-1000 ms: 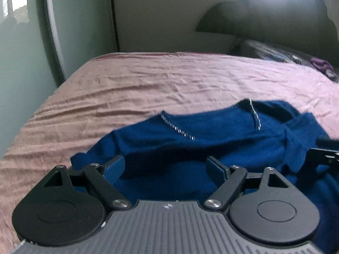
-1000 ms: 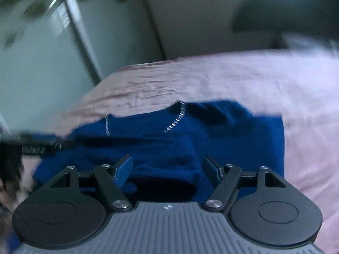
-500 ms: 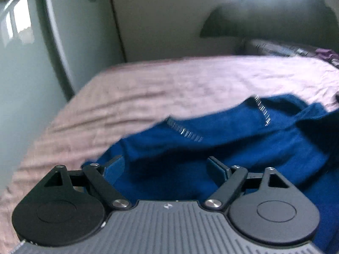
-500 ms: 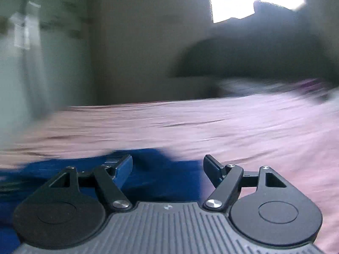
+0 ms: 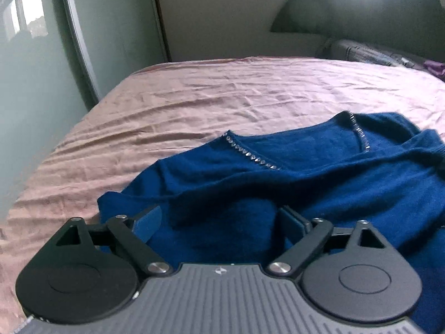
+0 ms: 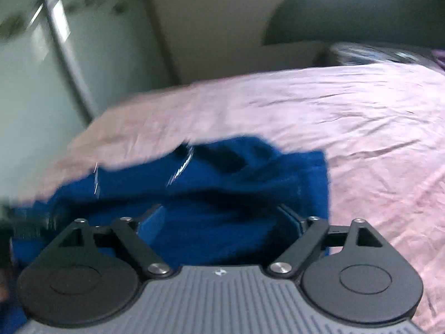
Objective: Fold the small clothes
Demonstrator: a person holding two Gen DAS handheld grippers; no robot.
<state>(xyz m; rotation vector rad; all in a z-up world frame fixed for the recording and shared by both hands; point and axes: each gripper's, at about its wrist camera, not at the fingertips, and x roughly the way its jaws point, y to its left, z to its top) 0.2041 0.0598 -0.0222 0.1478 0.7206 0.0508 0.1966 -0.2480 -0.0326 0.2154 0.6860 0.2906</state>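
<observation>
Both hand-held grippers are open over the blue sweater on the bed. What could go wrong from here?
1. The sweater lies bunched in overlapping layers, so the left hand-held gripper may pinch several layers at once.
2. The rhinestone trim could snag.
3. The right hand-held gripper view is motion-blurred, so a grasp may miss the hem.

Left gripper (image 5: pixel 221 218): jaws spread wide, blue-padded fingers (image 5: pixel 147 220) at 9 and 3 o'clock of the gap, nothing between them. Right gripper (image 6: pixel 219 220): jaws likewise spread wide, pads apart, gripping nothing; view motion-blurred.
</observation>
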